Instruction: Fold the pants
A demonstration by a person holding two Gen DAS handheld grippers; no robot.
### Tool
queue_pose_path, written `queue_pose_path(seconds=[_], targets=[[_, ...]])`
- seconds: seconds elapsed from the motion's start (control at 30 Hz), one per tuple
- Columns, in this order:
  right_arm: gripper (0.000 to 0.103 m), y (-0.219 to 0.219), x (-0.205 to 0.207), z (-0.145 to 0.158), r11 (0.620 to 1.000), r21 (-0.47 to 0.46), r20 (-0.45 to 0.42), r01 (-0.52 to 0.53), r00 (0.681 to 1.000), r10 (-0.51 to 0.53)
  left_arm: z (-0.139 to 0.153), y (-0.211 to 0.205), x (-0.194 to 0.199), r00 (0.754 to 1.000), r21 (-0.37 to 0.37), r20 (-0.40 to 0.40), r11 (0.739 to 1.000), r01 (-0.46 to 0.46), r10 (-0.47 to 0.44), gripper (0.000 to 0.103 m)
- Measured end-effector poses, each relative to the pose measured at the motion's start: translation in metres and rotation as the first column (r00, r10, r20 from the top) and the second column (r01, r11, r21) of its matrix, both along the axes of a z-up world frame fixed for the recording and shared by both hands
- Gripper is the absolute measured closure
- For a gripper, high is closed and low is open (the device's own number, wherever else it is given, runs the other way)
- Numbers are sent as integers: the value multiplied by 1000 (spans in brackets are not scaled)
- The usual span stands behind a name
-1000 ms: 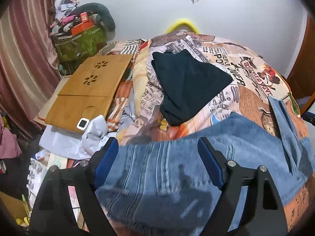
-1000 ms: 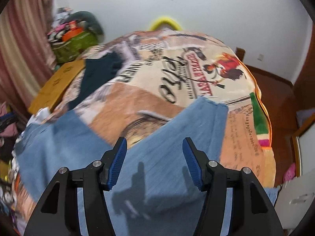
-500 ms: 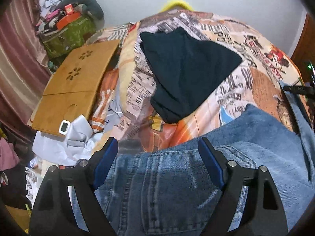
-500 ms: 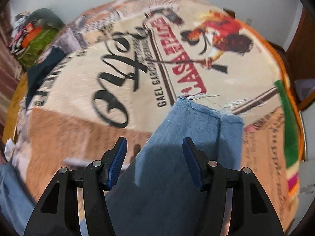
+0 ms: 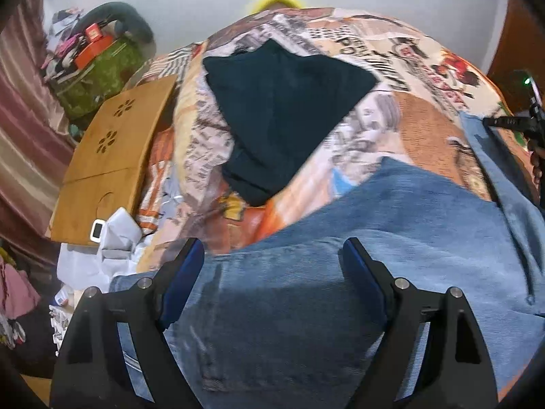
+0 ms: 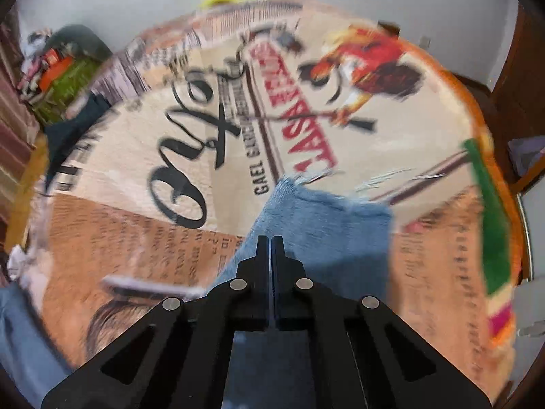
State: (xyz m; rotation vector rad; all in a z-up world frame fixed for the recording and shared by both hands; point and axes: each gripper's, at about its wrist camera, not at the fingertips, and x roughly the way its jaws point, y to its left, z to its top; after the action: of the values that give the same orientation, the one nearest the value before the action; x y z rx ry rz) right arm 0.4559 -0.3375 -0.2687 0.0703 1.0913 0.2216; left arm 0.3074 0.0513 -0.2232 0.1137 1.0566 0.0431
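Observation:
Blue jeans [image 5: 340, 272] lie spread on a bed with a printed cover [image 5: 425, 129]. My left gripper [image 5: 272, 259] is open, its blue-padded fingers straddling the jeans' upper part just above the cloth. In the right wrist view, my right gripper [image 6: 270, 242] is shut on the jeans' leg [image 6: 323, 225] near the frayed hem. The right gripper also shows at the far right of the left wrist view [image 5: 511, 122], over the leg end.
A folded dark garment [image 5: 282, 112] lies on the bed beyond the jeans. A wooden lap tray [image 5: 109, 156] and white cloth [image 5: 112, 248] lie at the left. A green bag with clutter [image 5: 98, 68] stands by the curtain. The bed's right edge [image 6: 490, 204] drops to the floor.
My right gripper moved toward the leg hem and closed on the jeans' leg. My left gripper lowered closer to the jeans and stayed open.

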Motion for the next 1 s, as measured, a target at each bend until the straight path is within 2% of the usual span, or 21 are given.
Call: queue_pose_path(seconds=[0.13,0.27,0.37,0.4,0.43,0.6,0.87,0.9,0.93,1.0], targets=[[102,-29,-30,45,999,37,69,18,997,-20,11,-29,-9,999,0,16,999,50,-50,20],[98,-36,-47,63,996,92,11,-15,1000,14,22,-46,-19,997,17,54,998,59,-60,13],[78,-18,-45,59,994,89,-1,-64,998,64,25,-47,-20,997,7,60,999,50,-50,11],[67,-10,-42,53,993,85,-5,-76,997,77,25,-45,-19,997,0,57,999,44,-44,11],[62,-4,-40,48,993,81,-8,-82,997,83,25,-44,-19,998,-4,56,999,39,-39,11],[62,14,-8,12,995,80,-68,-57,996,62,18,-31,-10,999,-11,50,1000,4,-4,11],[63,21,42,-50,1000,-21,-141,-4,990,1,-13,-10,14,999,-38,-13,999,-32,31,11],[64,22,44,-52,1000,-21,-114,-4,993,1,-15,-9,16,999,-49,-20,998,-30,29,11],[78,24,45,-53,999,-35,-93,0,996,-4,-16,-10,16,999,-53,-22,998,-29,27,11],[90,28,49,-57,997,-72,-83,12,996,-18,-18,-13,18,1000,-54,-24,998,-18,17,11]])
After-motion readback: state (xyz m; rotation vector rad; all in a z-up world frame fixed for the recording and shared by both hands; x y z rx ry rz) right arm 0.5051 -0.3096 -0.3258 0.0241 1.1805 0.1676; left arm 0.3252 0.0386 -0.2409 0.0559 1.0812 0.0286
